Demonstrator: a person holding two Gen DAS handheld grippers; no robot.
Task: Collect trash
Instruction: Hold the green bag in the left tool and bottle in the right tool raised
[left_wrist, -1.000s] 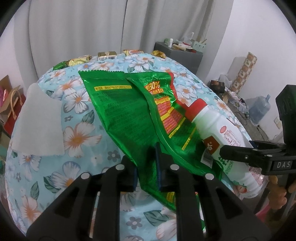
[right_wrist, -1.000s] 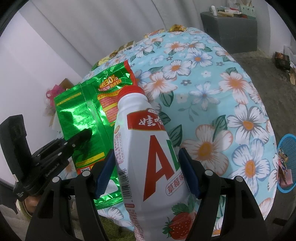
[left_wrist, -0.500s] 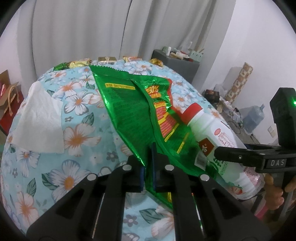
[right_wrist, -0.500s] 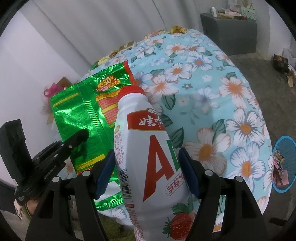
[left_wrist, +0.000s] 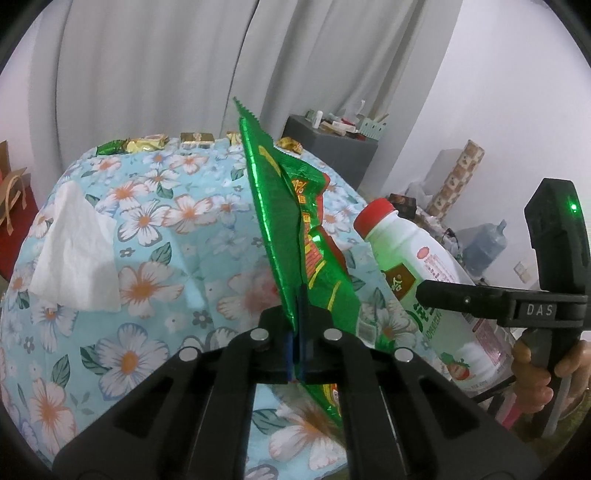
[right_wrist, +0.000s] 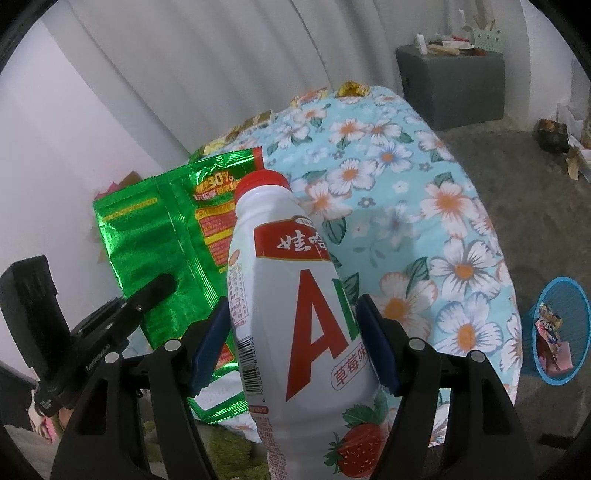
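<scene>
My left gripper (left_wrist: 297, 332) is shut on a green foil snack bag (left_wrist: 291, 236) and holds it up on edge above the floral table (left_wrist: 155, 229). The bag also shows flat-on in the right wrist view (right_wrist: 177, 236), with the left gripper (right_wrist: 162, 284) clamped on it. My right gripper (right_wrist: 291, 332) is shut on a white drink bottle with a red cap (right_wrist: 295, 306), lifted off the table. The bottle (left_wrist: 417, 266) and right gripper (left_wrist: 428, 291) show at the right of the left wrist view.
A white tissue (left_wrist: 77, 258) lies on the table's left side. Several candy wrappers (left_wrist: 147, 142) sit along the far edge. A blue bin (right_wrist: 561, 328) with wrappers stands on the floor at the right. A grey cabinet (right_wrist: 450, 85) stands behind the table.
My left gripper has lifted the green bag off the table and turned it on edge. The right gripper with the bottle has risen a little.
</scene>
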